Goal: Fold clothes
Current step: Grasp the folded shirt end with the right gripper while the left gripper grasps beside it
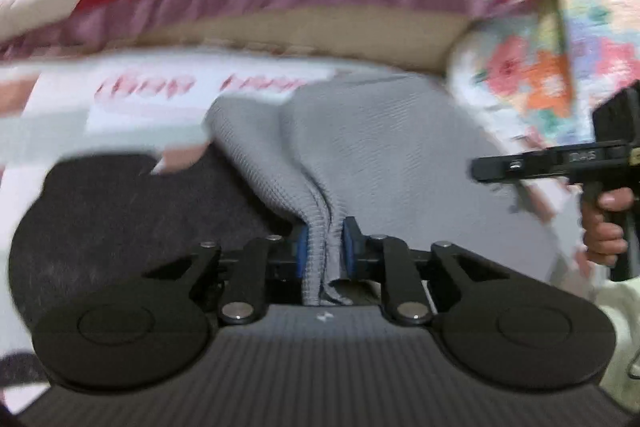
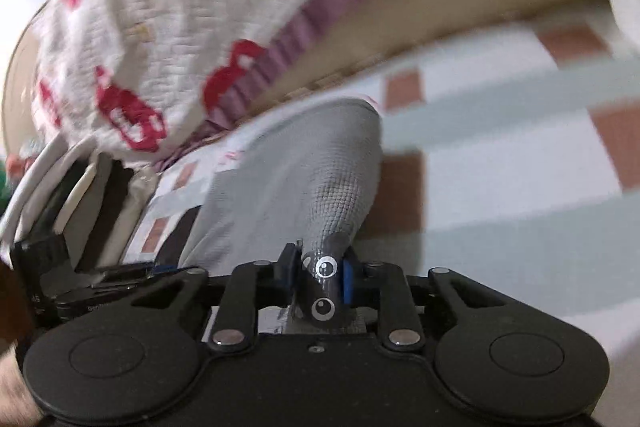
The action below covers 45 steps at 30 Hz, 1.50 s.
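The left gripper (image 1: 323,251) fingers pinch the grey garment (image 1: 360,147)'s ribbed edge, and the right gripper (image 2: 320,279) clamps its printed end.

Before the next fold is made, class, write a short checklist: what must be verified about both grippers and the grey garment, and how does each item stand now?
1. Left gripper shut on the grey garment: ok.
2. Right gripper shut on the garment's printed part: ok.
3. Cloth hangs free between the grips: cannot tell, pictures blurred.
4. Bedsheet ahead bare for laying down: ok in the right wrist view.
5. Dark cloth beneath kept out of the fold: cannot tell.
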Motion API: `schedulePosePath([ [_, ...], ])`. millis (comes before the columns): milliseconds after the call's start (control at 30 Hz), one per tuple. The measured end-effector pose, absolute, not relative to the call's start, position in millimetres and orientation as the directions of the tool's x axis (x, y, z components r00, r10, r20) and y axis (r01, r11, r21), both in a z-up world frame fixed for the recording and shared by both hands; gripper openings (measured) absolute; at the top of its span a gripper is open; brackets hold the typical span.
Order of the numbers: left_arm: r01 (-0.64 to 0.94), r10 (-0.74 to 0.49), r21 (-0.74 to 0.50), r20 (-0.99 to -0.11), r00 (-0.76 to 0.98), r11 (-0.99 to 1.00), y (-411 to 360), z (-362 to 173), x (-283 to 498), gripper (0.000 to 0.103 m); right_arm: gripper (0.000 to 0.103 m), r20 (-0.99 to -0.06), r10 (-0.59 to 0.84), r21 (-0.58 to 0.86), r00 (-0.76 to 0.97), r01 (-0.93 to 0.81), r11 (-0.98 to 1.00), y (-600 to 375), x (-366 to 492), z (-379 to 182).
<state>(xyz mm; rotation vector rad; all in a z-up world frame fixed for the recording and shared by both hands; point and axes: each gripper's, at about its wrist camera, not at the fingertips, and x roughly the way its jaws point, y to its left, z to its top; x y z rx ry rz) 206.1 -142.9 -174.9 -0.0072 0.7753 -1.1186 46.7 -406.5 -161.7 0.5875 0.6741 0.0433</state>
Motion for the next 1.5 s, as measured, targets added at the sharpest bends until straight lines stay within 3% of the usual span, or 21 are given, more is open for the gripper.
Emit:
schedulePosePath([
  [167, 0.735, -0.841, -0.508, -0.519, 0.154, 0.449, -138, -173, 216, 0.016, 0.024, -0.625, 0.152, 0.301, 0.766, 0.057, 0.952, -362, 56, -130],
  [267, 0.685, -0.833, -0.563, -0.540, 0.119, 0.463, -136, -183, 224, 0.019, 0.025, -0.668, 0.131, 0.271, 0.733, 0.075, 0.960, -365, 68, -134],
  [300, 0.664, -0.834, -0.587, -0.543, 0.102, 0.463, -134, -186, 228, 0.021, 0.026, -0.677, 0.131, 0.281, 0.725, 0.089, 0.956, -371, 70, -137],
  [433, 0.574, -0.849, -0.692, -0.528, 0.012, 0.438, -132, -200, 238, 0.044, 0.029, -0.682, 0.169, 0.384, 0.711, 0.152, 0.911, -396, 67, -154],
  [533, 0.518, -0.852, -0.733, -0.523, -0.015, 0.441, -134, -211, 239, 0.045, 0.033, -0.671, 0.207, 0.468, 0.712, 0.190, 0.863, -409, 64, -167],
  [633, 0.535, -0.814, -0.665, -0.575, 0.078, 0.521, -143, -211, 236, 0.050, 0.040, -0.644, 0.258, 0.557, 0.720, 0.211, 0.803, -421, 64, -182],
  [700, 0.628, -0.788, -0.570, -0.605, 0.114, 0.530, -152, -206, 229, 0.050, 0.045, -0.631, 0.290, 0.603, 0.720, 0.221, 0.766, -429, 69, -193],
  [767, 0.704, -0.767, -0.481, -0.626, 0.141, 0.522, -159, -203, 221, 0.038, 0.052, -0.634, 0.299, 0.614, 0.713, 0.230, 0.755, -432, 77, -200],
  [800, 0.730, -0.758, -0.445, -0.635, 0.151, 0.519, -161, -202, 218, 0.020, 0.053, -0.633, 0.301, 0.618, 0.713, 0.232, 0.751, -433, 81, -202],
  [867, 0.743, -0.765, -0.431, -0.623, 0.166, 0.512, -159, -198, 216, 0.017, 0.053, -0.622, 0.301, 0.624, 0.723, 0.226, 0.748, -429, 86, -201],
  [933, 0.795, -0.762, -0.334, -0.604, 0.233, 0.507, -160, -184, 206, 0.017, 0.028, -0.606, 0.292, 0.586, 0.740, 0.167, 0.793, -417, 87, -189],
  [1000, 0.837, -0.776, -0.253, -0.565, 0.279, 0.485, -161, -168, 195, 0.017, 0.027, -0.578, 0.280, 0.545, 0.767, 0.108, 0.831, -400, 83, -168],
  [1167, 0.758, -0.809, -0.438, -0.555, 0.195, 0.483, -146, -166, 209, 0.017, 0.027, -0.582, 0.226, 0.436, 0.782, 0.065, 0.897, -364, 85, -137],
  [1267, 0.691, -0.813, -0.537, -0.567, 0.128, 0.484, -142, -182, 221, 0.018, 0.028, -0.651, 0.187, 0.406, 0.736, 0.129, 0.905, -367, 96, -148],
  [1500, 0.550, -0.834, -0.690, -0.551, 0.022, 0.470, -141, -212, 238, 0.026, 0.049, -0.671, 0.252, 0.552, 0.697, 0.244, 0.797, -411, 92, -181],
])
